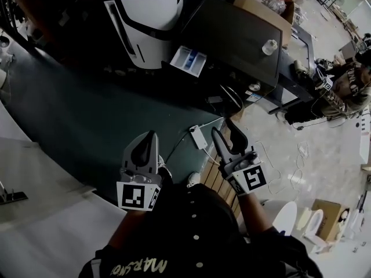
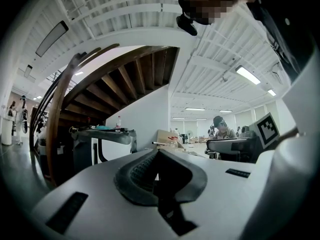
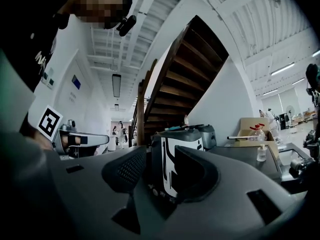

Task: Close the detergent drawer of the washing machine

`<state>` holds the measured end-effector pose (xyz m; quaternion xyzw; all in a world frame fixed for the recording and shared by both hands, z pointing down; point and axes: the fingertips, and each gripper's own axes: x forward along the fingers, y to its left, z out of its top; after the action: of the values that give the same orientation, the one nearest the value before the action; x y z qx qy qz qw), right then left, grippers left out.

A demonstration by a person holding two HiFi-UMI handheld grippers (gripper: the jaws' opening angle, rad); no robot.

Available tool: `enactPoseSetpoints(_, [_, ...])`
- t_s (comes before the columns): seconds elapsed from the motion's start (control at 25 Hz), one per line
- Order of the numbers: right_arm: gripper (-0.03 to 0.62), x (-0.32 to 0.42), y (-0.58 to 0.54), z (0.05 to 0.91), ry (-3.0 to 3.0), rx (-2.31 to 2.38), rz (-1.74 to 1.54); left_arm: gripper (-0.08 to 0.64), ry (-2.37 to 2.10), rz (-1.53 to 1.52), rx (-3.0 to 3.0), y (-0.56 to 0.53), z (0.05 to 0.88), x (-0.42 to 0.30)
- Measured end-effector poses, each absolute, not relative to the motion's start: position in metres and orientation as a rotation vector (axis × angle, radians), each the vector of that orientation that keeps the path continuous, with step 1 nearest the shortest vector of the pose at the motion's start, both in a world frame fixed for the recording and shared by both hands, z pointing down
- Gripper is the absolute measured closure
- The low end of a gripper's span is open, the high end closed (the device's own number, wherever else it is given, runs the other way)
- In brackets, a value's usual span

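The washing machine point(image 1: 240, 36) is a dark grey box at the upper right of the head view. Its white detergent drawer point(image 1: 189, 61), with blue inside, stands pulled out from its front. Both grippers are held low in the picture, well short of the drawer and apart from it. My left gripper point(image 1: 148, 143) has its jaws together with nothing in them; in its own view the left gripper point(image 2: 157, 156) shows the pads meeting. My right gripper point(image 1: 228, 133) is open and empty. The right gripper point(image 3: 160, 164) frames a white and black machine point(image 3: 172, 159); the washing machine top point(image 3: 240, 159) lies right of it.
A white and black machine point(image 1: 152, 13) stands left of the drawer. A small bottle point(image 1: 269, 46) and cardboard boxes point(image 1: 264, 7) sit on the washing machine. A white power adapter point(image 1: 199, 136) with cables lies on the floor. A person sits at the right point(image 1: 348, 86). A wooden staircase point(image 3: 190, 69) rises behind.
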<state>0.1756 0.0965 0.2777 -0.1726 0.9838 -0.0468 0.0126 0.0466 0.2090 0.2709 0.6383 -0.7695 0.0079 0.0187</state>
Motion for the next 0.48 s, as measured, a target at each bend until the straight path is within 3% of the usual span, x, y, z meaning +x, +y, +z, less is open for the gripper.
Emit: enactPoseSetpoints(0.48, [0.411,0.115,0.076,0.271,3.063,-0.607,-0.128,0.551,-2.312,-0.008,2.032,0.181,0.275,-0.014])
